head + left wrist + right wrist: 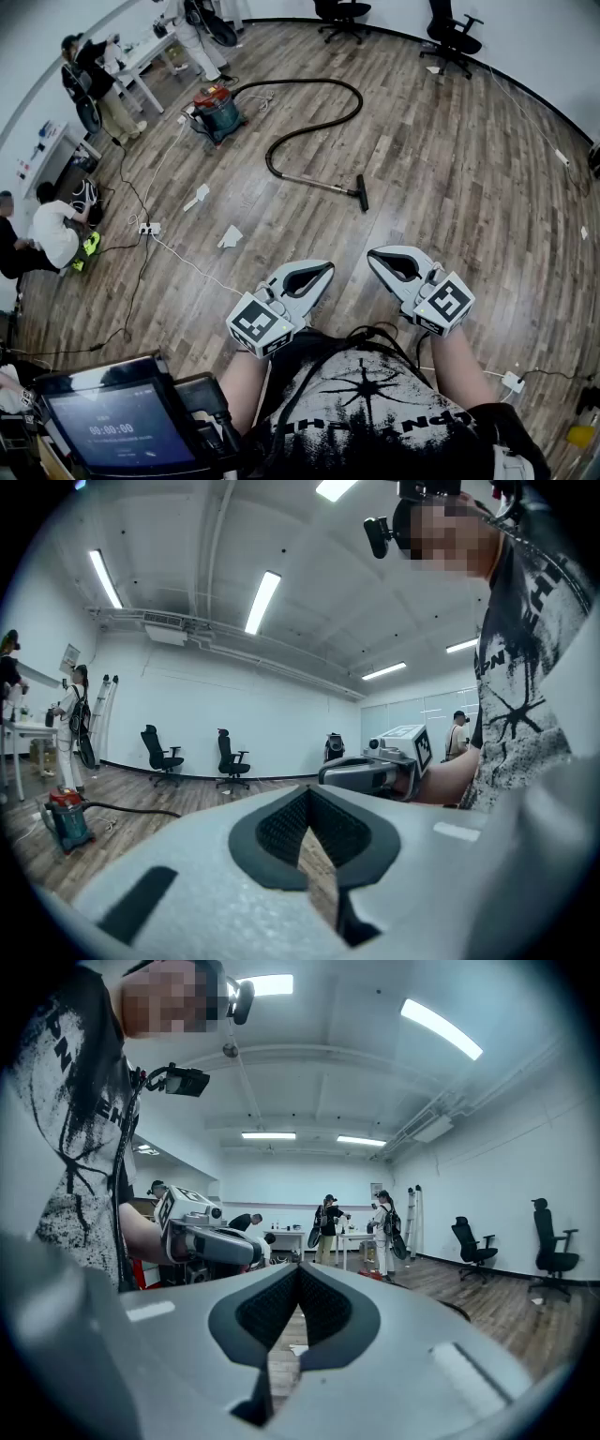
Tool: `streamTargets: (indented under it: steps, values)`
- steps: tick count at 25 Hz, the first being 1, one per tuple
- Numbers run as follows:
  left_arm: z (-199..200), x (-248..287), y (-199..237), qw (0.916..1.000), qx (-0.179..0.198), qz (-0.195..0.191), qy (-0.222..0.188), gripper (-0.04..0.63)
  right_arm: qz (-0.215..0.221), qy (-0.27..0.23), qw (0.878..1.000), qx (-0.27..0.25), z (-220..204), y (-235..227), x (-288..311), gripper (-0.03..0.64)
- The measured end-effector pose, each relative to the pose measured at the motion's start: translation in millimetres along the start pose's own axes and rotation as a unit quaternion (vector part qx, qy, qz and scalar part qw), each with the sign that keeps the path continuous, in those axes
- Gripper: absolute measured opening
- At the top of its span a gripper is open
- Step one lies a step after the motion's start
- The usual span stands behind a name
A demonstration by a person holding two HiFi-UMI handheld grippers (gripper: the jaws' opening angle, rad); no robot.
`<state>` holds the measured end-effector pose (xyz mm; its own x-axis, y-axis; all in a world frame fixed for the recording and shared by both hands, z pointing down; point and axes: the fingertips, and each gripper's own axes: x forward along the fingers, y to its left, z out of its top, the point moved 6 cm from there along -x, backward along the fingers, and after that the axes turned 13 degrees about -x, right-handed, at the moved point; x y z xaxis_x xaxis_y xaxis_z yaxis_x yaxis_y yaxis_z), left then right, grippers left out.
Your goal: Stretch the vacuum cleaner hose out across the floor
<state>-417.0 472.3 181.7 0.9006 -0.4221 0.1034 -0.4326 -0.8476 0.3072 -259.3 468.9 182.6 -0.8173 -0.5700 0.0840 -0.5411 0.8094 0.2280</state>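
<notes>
At the bottom of the head view, close to the person's chest, left hand-held gripper (328,268) and right hand-held gripper (373,255) sit side by side, near each other, not touching, both pointing out over the wood floor (450,187). Left gripper view: left jaws together, tips meeting, nothing between them (307,803); the right one shows just past it (370,771). Right gripper view: right jaws also pressed together and empty (298,1274), left one visible beside it (211,1241). A small screen (117,427) is at the lower left, beside the person. Further out on the floor lie paper scraps (230,236), a power strip (148,228) and a white cable (187,262). The vacuum cleaner hose (319,81) is well apart from both grippers, lying in a loose loop: it leaves the red and teal canister (216,111), arcs right, then curls back to the wand (319,183), which ends in a floor nozzle (362,192). Two office chairs (455,33) stand at the far wall. Several people are at the left, near a white counter (141,56).
</notes>
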Motion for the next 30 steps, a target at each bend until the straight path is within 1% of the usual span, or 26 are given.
streamTargets:
  steps: [10, 13, 17, 23, 30]
  values:
    - [-8.6, -1.6, 0.3, 1.0, 0.004, 0.003, 0.006, 0.002, 0.008, -0.002, 1.0, -0.003, -4.4, 4.3, 3.6, 0.003]
    - [-7.0, 0.3, -1.3, 1.0, 0.007, -0.001, 0.004, 0.002, 0.008, -0.001, 1.0, 0.0, -6.7, 3.4, 2.9, 0.003]
    - [-5.3, 2.7, -1.6, 0.9999, 0.007, -0.002, 0.01, 0.003, 0.009, -0.002, 1.0, 0.002, -5.7, 3.4, 2.4, 0.003]
    - [-9.1, 4.0, -0.6, 0.9999, 0.008, -0.008, 0.012, 0.002, 0.006, -0.025, 0.999, 0.028, -10.7, 4.5, 3.1, 0.005]
    - [-8.5, 18.8, -5.6, 0.9998, 0.013, -0.006, 0.015, 0.002, 0.009, -0.027, 0.999, 0.022, -16.0, 3.8, -9.1, 0.005]
